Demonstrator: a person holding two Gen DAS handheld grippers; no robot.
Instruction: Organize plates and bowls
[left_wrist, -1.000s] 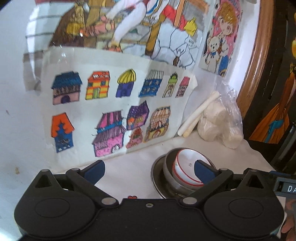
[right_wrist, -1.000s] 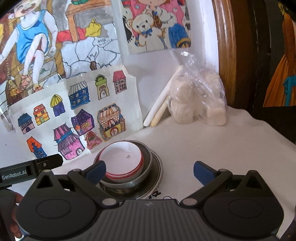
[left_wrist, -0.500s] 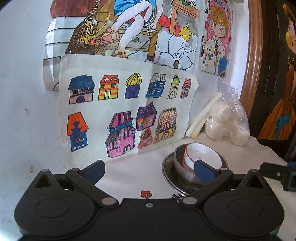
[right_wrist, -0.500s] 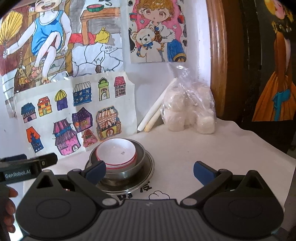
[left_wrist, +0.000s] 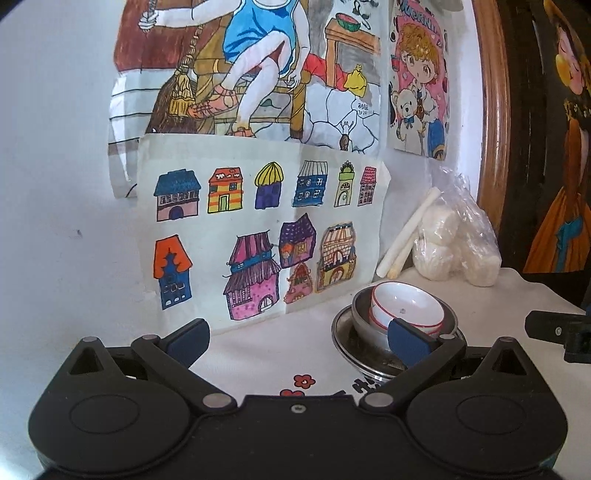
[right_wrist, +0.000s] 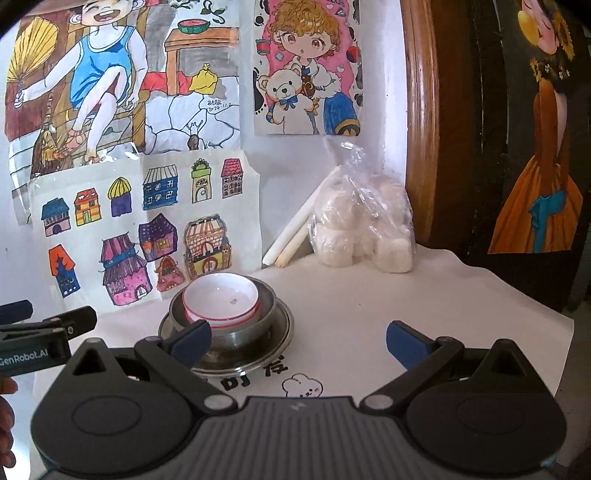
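A white bowl with a red rim (right_wrist: 221, 301) sits inside a steel bowl (right_wrist: 267, 308), which stands on a steel plate (right_wrist: 284, 332) on the white tablecloth. The same stack shows in the left wrist view: white bowl (left_wrist: 406, 304), steel bowl (left_wrist: 360, 314), plate (left_wrist: 341, 338). My left gripper (left_wrist: 297, 341) is open and empty, held back from the stack, which lies behind its right finger. My right gripper (right_wrist: 299, 341) is open and empty, with the stack behind its left finger.
A clear bag of white rolls (right_wrist: 364, 229) and two white sticks (right_wrist: 295, 229) lean in the back corner by a wooden frame (right_wrist: 419, 129). Children's drawings (left_wrist: 258, 229) cover the wall right behind the stack. The table edge (right_wrist: 554, 332) falls away on the right.
Both grippers have pulled back and risen away from the stack, so it looks smaller and farther. The bowls and plate have not moved.
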